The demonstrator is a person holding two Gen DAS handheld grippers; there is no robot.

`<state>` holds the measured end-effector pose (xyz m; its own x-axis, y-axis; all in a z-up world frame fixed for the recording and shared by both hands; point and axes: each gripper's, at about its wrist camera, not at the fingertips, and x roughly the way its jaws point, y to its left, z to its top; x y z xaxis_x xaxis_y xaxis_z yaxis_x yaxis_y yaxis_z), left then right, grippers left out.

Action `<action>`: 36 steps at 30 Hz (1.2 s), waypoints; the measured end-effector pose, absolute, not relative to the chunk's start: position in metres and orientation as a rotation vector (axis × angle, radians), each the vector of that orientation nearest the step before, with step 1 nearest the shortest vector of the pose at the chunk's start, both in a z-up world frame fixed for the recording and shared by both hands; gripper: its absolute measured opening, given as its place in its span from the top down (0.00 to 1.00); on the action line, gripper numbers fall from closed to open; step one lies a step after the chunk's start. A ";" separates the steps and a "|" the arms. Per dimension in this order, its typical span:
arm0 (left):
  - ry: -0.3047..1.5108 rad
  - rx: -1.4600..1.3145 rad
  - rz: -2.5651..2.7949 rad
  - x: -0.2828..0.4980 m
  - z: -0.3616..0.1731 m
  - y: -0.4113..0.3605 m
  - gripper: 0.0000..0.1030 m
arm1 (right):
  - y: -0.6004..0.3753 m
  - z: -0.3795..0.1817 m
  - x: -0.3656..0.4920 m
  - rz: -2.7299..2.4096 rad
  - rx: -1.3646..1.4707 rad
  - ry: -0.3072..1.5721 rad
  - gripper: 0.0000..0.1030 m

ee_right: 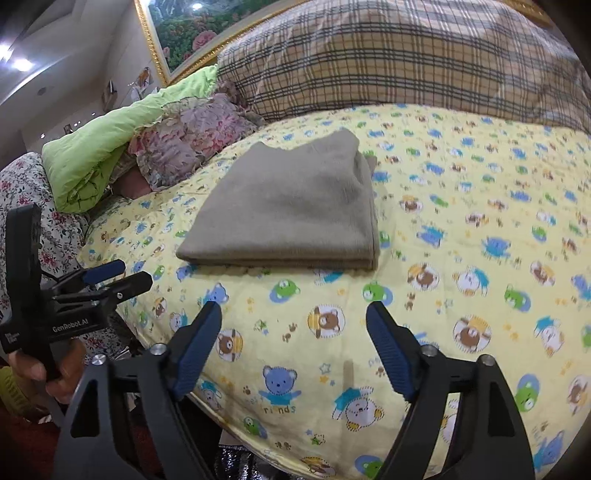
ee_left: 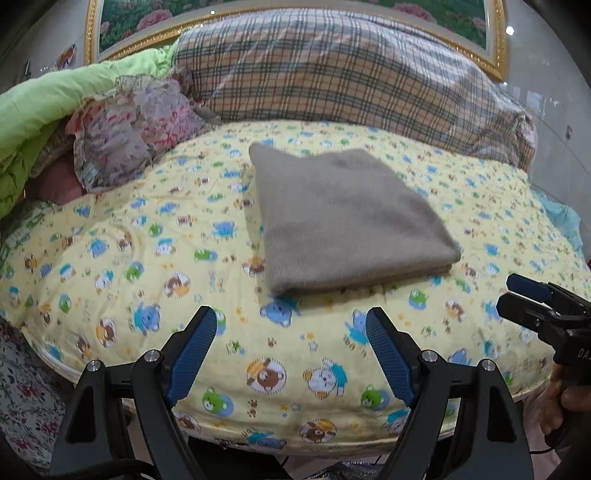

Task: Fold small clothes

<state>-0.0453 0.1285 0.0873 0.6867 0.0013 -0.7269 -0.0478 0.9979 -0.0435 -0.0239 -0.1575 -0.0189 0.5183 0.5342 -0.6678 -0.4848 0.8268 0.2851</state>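
A grey-brown garment (ee_left: pixel 343 218) (ee_right: pixel 291 206) lies folded into a neat flat rectangle on the yellow cartoon-bear sheet (ee_left: pixel 147 258) (ee_right: pixel 461 221). My left gripper (ee_left: pixel 291 314) hovers open over the sheet just short of the garment's near edge, with nothing between its blue pads. My right gripper (ee_right: pixel 293 308) is open too, in front of the garment's near edge, and its jaws hold nothing. Each gripper shows in the other's view: the right one (ee_left: pixel 508 293) at the right edge, the left one (ee_right: pixel 135 273) at the left, both in a person's hand.
A plaid quilt (ee_left: pixel 351 74) (ee_right: pixel 406 55) is piled behind the garment. A green quilt (ee_left: pixel 44 110) (ee_right: pixel 110 147) and a floral pillow (ee_left: pixel 129 125) (ee_right: pixel 184 144) lie at the back left. A gold-framed picture (ee_left: pixel 110 29) hangs behind. The mattress edge (ee_left: pixel 258 439) runs just below the grippers.
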 end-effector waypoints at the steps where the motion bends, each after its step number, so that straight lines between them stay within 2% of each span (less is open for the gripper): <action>1: 0.803 -0.064 0.026 -0.044 0.092 0.130 0.19 | -0.157 -0.014 -0.023 0.613 0.061 0.814 0.16; 5: 0.773 -0.077 0.033 -0.041 0.109 0.133 0.17 | -0.156 0.002 -0.020 0.623 0.042 0.786 0.13; 9: 0.769 -0.084 0.057 -0.036 0.112 0.133 0.08 | -0.157 0.015 -0.018 0.626 0.039 0.746 0.02; 11: 0.779 -0.074 0.069 -0.035 0.105 0.131 0.08 | -0.157 0.013 -0.016 0.627 0.041 0.740 0.01; 25: 0.775 0.022 0.110 -0.031 0.055 0.115 0.08 | -0.145 -0.048 -0.001 0.583 0.042 0.839 0.01; 36: 0.830 0.038 0.101 -0.011 0.041 0.112 0.08 | -0.132 -0.054 0.012 0.605 0.006 0.830 0.01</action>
